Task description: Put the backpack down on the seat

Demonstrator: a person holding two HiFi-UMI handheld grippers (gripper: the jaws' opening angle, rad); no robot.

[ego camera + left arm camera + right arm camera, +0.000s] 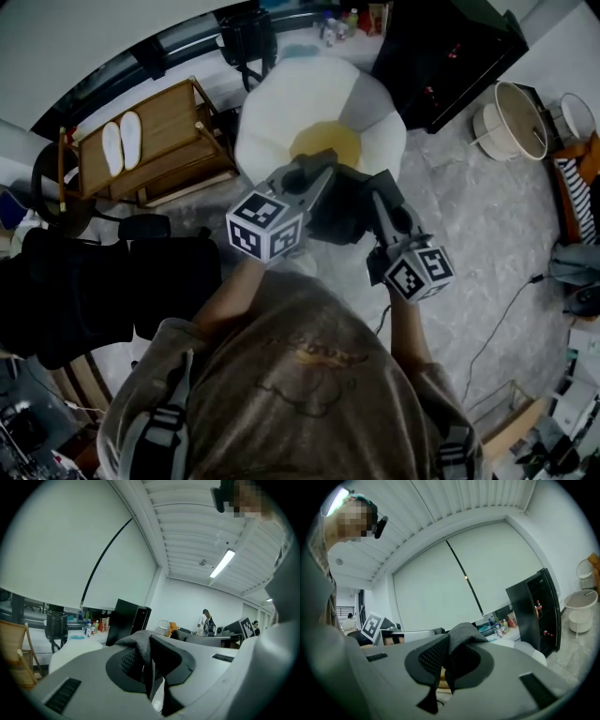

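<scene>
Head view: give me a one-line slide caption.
Left tongs and right tongs, both shut on the dark fabric backpack, hold it at the near edge of a white, yellow-centred cushioned seat.

Wooden rack (pixel 173 122), black fridge (pixel 450 56), perhaps a bucket (pixel 516 117)

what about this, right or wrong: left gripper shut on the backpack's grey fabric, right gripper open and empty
The right gripper is not open and empty: the right gripper view shows it shut on the backpack's grey fabric too. The left gripper is indeed shut on it.
</scene>
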